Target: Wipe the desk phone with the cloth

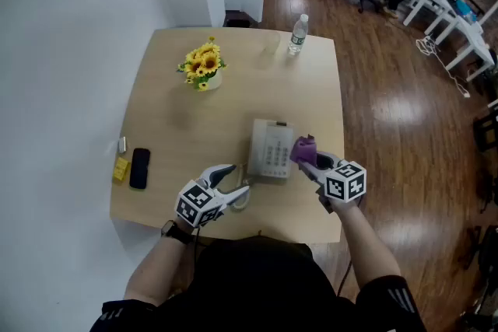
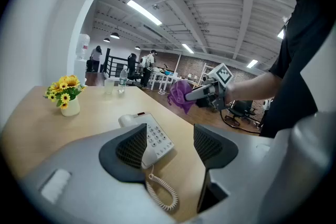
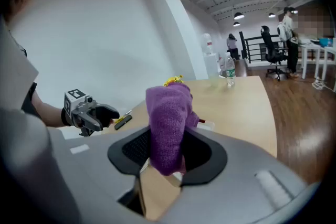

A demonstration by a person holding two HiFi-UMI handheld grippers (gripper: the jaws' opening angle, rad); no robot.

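Observation:
A white desk phone (image 1: 271,149) lies near the front of the wooden table (image 1: 171,120), its coiled cord (image 2: 160,196) trailing toward me. My right gripper (image 1: 310,162) is shut on a purple cloth (image 1: 303,150), held at the phone's right edge; the cloth (image 3: 168,126) fills the gap between the jaws in the right gripper view. My left gripper (image 1: 233,181) stands open just left of the phone's front corner, nothing between its fingers. In the left gripper view the phone (image 2: 149,139) shows between the jaws and the cloth (image 2: 181,94) hangs beyond it.
A vase of sunflowers (image 1: 204,66) stands at the back left, a water bottle (image 1: 296,34) and a clear cup (image 1: 270,46) at the back edge. A black handset (image 1: 139,167) and yellow object (image 1: 120,169) lie at the left edge. Wooden floor lies to the right.

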